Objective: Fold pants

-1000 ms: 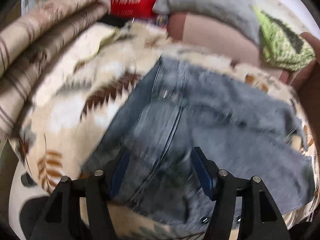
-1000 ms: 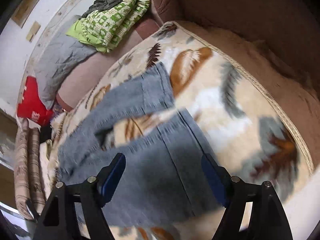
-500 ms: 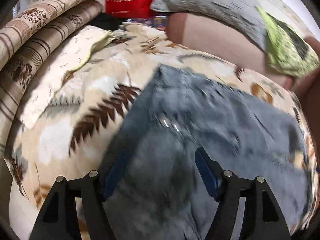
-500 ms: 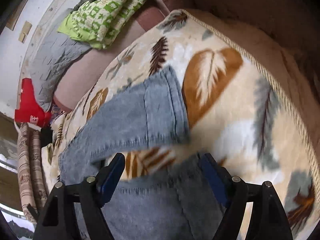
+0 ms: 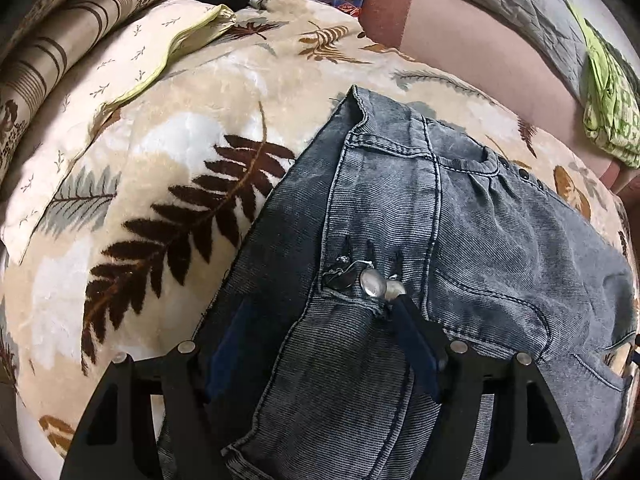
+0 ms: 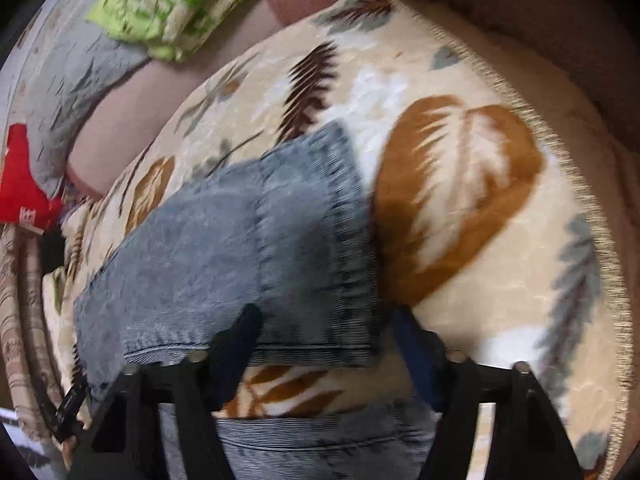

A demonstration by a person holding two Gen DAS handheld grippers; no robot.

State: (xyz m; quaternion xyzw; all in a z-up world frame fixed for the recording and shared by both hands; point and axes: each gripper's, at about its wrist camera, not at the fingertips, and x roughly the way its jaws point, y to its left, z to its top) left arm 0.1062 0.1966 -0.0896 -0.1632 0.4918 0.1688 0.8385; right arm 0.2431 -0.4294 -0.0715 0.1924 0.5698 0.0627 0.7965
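Left hand-held gripper (image 5: 316, 344) open, straddling the jeans (image 5: 440, 240) waistband; right hand-held gripper (image 6: 324, 354) open, jaws just closing at the cuff (image 6: 320, 240). Risk: pinching one layer or the blanket (image 6: 480, 220).

A leaf-patterned cream blanket (image 5: 168, 184) is spread over a bed or couch; which one cannot be told. Grey-blue denim pants (image 5: 460, 232) are laid directly on it, waistband and metal buttons (image 5: 378, 285) turned up, one leg hem (image 6: 320, 216) resting over the brown leaf print. A small-sprigged pillow (image 5: 120, 64) is seen at the blanket's far-left edge, touching it.
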